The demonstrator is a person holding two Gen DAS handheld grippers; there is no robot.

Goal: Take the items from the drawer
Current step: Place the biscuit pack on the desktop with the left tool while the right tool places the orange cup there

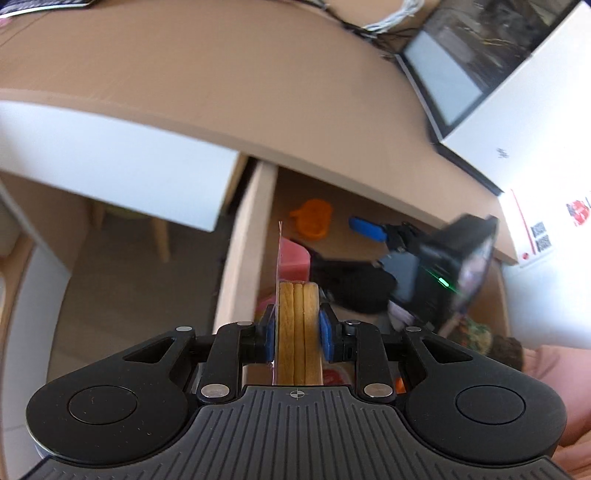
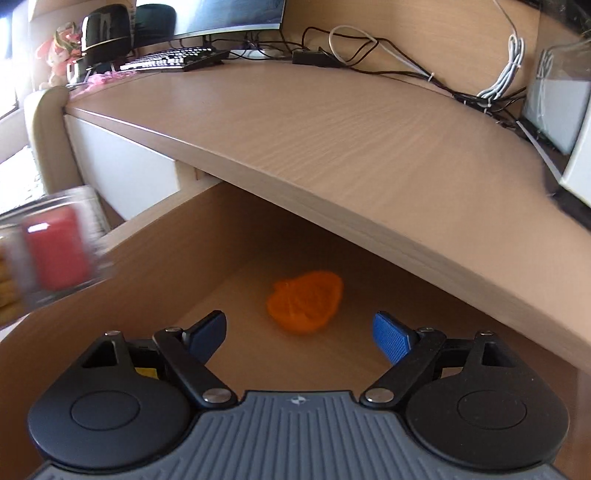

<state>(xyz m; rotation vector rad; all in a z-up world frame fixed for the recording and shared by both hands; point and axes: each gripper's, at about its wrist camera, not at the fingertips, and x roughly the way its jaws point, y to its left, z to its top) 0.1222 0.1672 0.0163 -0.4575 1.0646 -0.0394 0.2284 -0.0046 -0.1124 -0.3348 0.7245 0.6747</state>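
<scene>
The left gripper [image 1: 296,341] is squeezing a pack of biscuits [image 1: 297,325] between its two blue pads [image 1: 325,339]. The biscuits are round and tan, stacked side by side in a clear wrapper, and the pack stands on its edge. It is up in the air, above the open drawer [image 1: 242,236]. In the right wrist view the same pack shows as a blur at the left edge, with a red label on it. The right gripper [image 2: 299,334] has its jaws spread wide with nothing between them. It points down into the drawer. Just past its blue pads [image 2: 392,338] lies an orange pumpkin-shaped thing [image 2: 304,301] on the drawer floor, not touched. From the left wrist view, the drawer also holds a pink thing [image 1: 293,260] and something black [image 1: 354,286], close together. Above the drawer is the wooden desk top [image 2: 332,122]. Far back on the desk sit a keyboard [image 2: 173,59], a monitor [image 2: 229,14], and a bunch of black and white cables [image 2: 406,62].
</scene>
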